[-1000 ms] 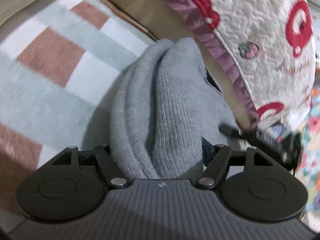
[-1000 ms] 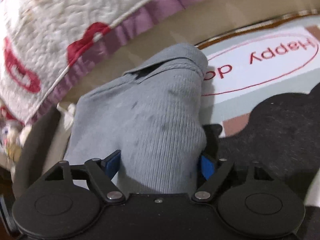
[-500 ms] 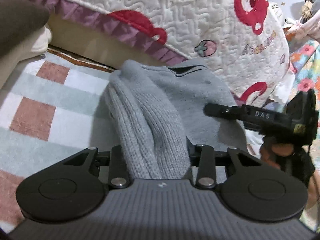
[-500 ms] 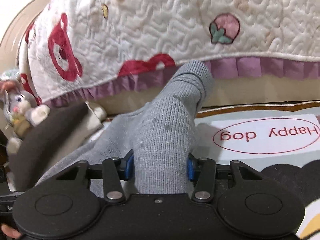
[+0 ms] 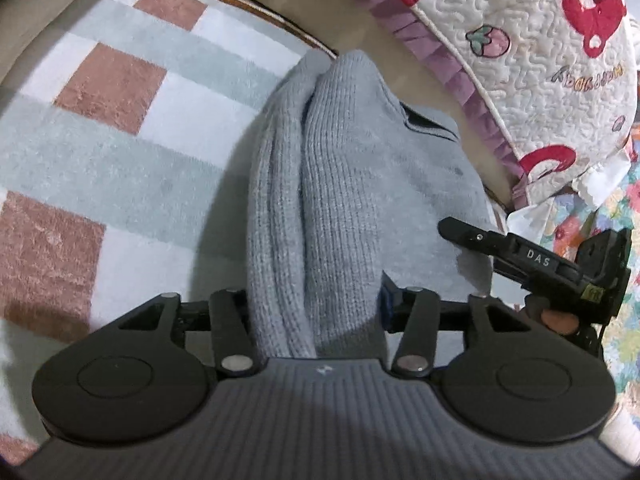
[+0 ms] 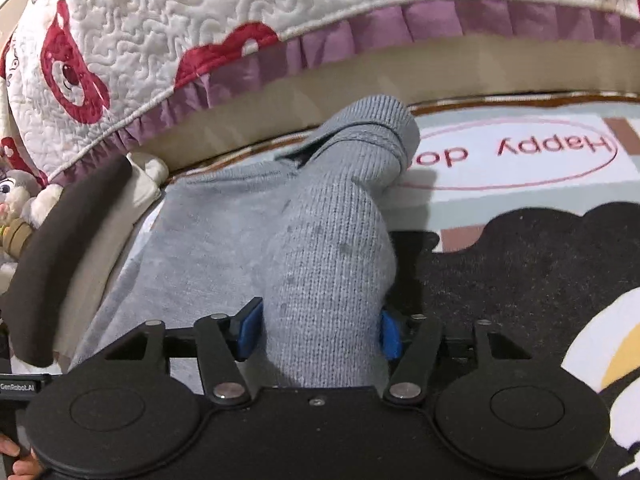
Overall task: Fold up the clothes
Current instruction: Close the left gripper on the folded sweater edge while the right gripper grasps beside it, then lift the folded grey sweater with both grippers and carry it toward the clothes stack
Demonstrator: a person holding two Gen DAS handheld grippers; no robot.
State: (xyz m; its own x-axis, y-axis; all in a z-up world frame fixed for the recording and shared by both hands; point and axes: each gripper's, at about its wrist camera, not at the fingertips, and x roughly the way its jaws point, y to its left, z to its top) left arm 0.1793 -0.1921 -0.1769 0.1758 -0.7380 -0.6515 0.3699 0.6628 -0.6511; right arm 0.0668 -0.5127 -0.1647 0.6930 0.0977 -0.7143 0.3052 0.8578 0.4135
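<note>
Grey knit sweater lay on the rug beside the bed, collar end toward the bed base, both near corners bunched up and lifted into thick ribbed folds. Left claw pinched one fold, fabric filling the gap between its blue-padded fingers. Right claw clamped likewise on the other fold, blue pads pressed against the knit on either side; same sweater seen rising from the claw toward the folded collar. Right claw also visible from the left wrist view as a black body marked "DAS", at the sweater's right edge. Rug patterned in pale green, white and brown squares, with a "Happy dog" oval and a large black patch. Quilted bedspread with red bear prints and purple frill hung just beyond the sweater. Plush rabbit at far left of the right wrist view.
</note>
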